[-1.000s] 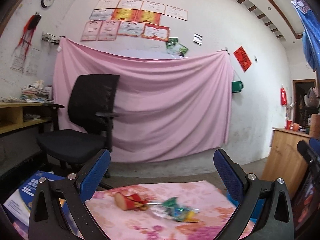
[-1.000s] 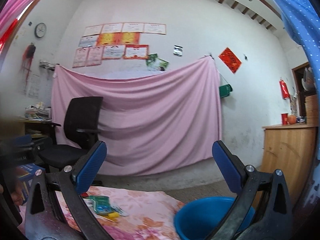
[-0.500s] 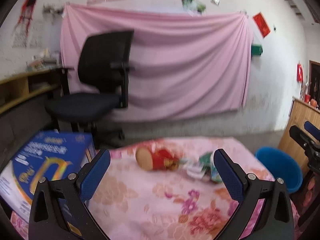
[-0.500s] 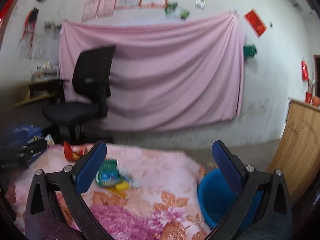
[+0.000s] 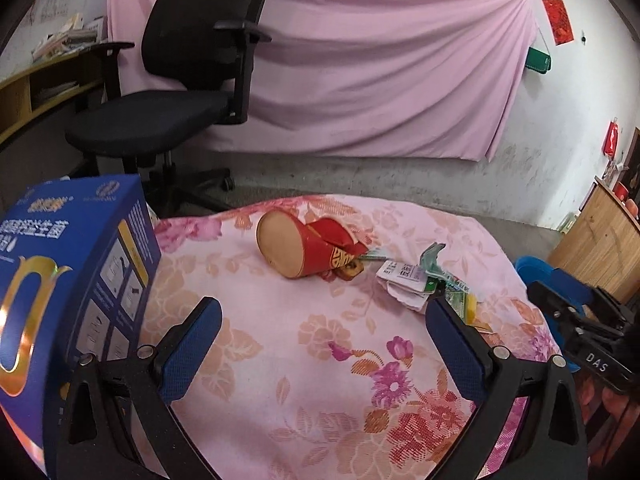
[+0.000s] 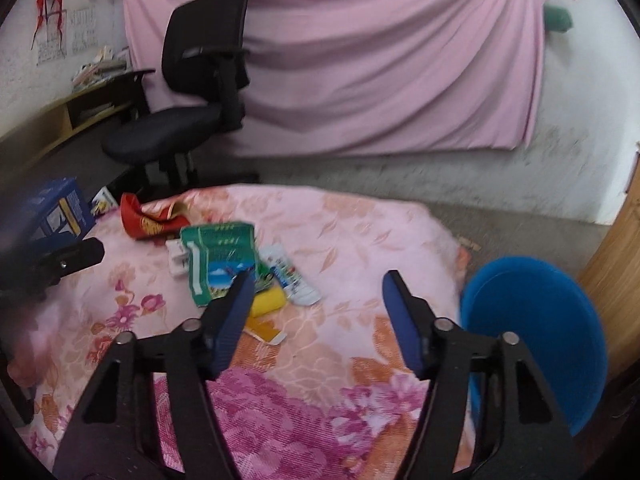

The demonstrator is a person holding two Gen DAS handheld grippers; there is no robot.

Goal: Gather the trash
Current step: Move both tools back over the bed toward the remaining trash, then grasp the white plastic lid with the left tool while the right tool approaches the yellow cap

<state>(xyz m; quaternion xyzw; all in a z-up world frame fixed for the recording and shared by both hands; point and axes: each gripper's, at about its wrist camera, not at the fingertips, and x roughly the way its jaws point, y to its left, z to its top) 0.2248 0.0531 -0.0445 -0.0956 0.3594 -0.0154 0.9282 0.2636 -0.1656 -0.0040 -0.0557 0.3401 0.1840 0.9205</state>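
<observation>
Floral-clothed table (image 5: pixel 280 360) (pink) bears crushed cup (image 5: pixel 308 246), wrappers (image 6: pixel 220 262).

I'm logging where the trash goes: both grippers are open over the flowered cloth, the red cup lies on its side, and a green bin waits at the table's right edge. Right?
Not quite: the bin is blue, not green, as the right wrist view shows. The rest holds: the left gripper and right gripper are open over the flowered cloth, and the red cup lies on its side.
</observation>
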